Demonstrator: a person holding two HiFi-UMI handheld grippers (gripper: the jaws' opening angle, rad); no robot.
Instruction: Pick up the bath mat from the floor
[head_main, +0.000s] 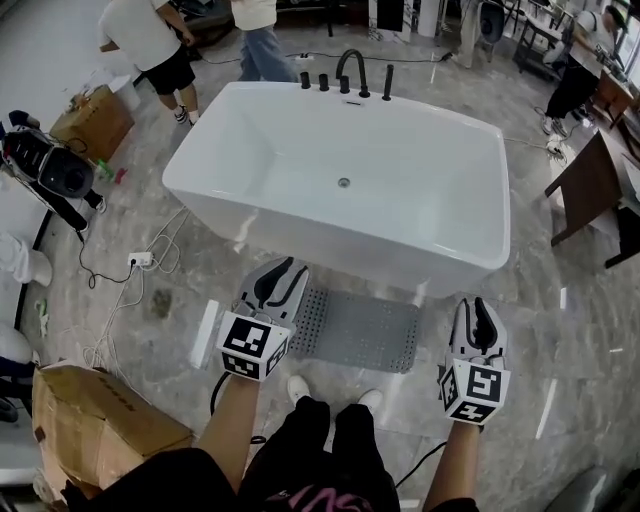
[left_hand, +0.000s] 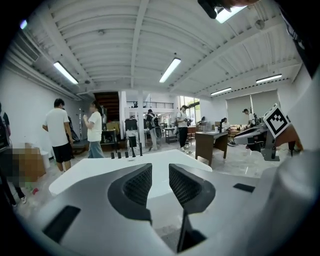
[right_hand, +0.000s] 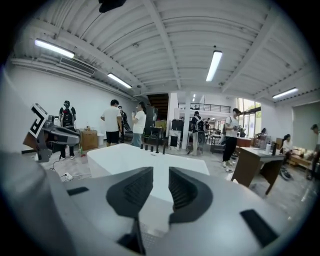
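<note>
Left tongs (head_main: 283, 272): a narrow gap, nothing between them, held over the mat's left end.

Bath mat (head_main: 365, 330): flat on the floor (head_main: 570, 340), just in front of the bathtub (head_main: 340, 243), long side along it. Grey, rectangular, covered in small holes or studs. Probably rubbery, light and limp, so it should sag when lifted and may cling to the tile. Best pinched at both short edges.

Right tongs (head_main: 478, 312): likewise slightly apart and empty, just beyond the mat's right end.
</note>
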